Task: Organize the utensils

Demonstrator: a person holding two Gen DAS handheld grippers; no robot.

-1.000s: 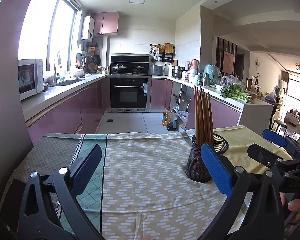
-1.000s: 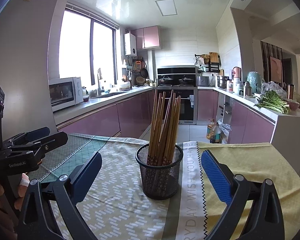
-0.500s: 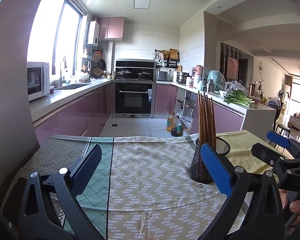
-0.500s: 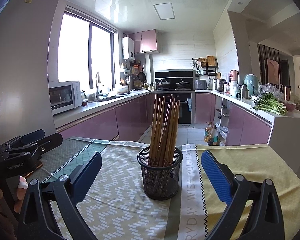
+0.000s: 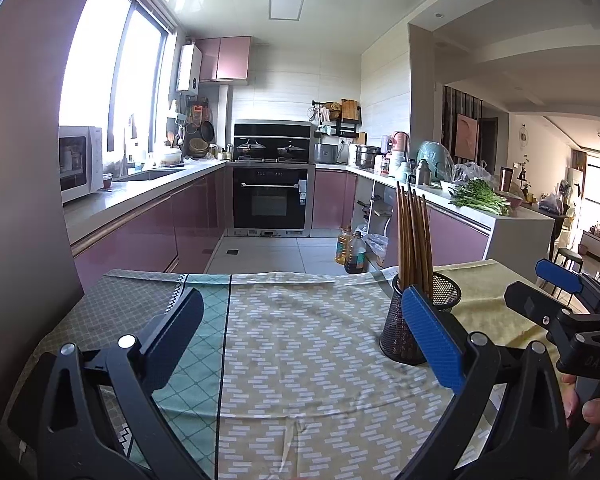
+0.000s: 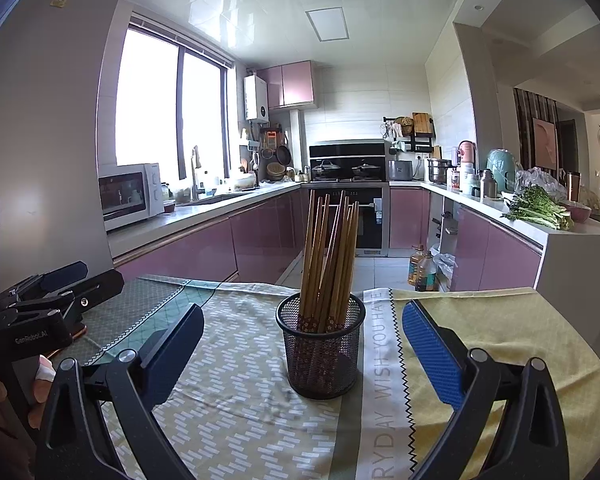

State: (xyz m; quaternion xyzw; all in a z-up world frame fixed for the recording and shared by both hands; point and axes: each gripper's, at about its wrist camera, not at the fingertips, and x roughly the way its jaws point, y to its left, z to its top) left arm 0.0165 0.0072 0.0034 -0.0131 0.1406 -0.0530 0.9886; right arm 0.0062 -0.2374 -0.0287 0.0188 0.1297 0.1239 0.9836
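Right gripper (image 6: 302,344), seen along its own fingers: jaws spread wide and holding nothing, the dark pad at 8 o'clock and the blue pad at 4 o'clock of the frame. Between them, at the centre and clear of both pads, stands the black mesh holder (image 6: 321,350), upright on the patterned tablecloth (image 6: 240,412). A bundle of wooden chopsticks (image 6: 328,256) rises from it, tips fanned toward 12 o'clock. Left gripper (image 5: 300,336): jaws likewise wide apart and empty, over bare cloth; in its view the mesh holder sits at 3 o'clock, partly behind the blue pad, with the right gripper farther out along the same direction. In the right wrist view the left gripper appears at 9 o'clock, with part of a hand (image 6: 40,388) below it. Beyond the table lie the pink cabinets, the oven (image 5: 271,196) at 12 o'clock and greens (image 6: 538,210) on the counter at 2 o'clock. No loose utensils show on the cloth; as far as both views reach, the chopsticks are all gathered in the holder, so the task appears complete or nearly so.
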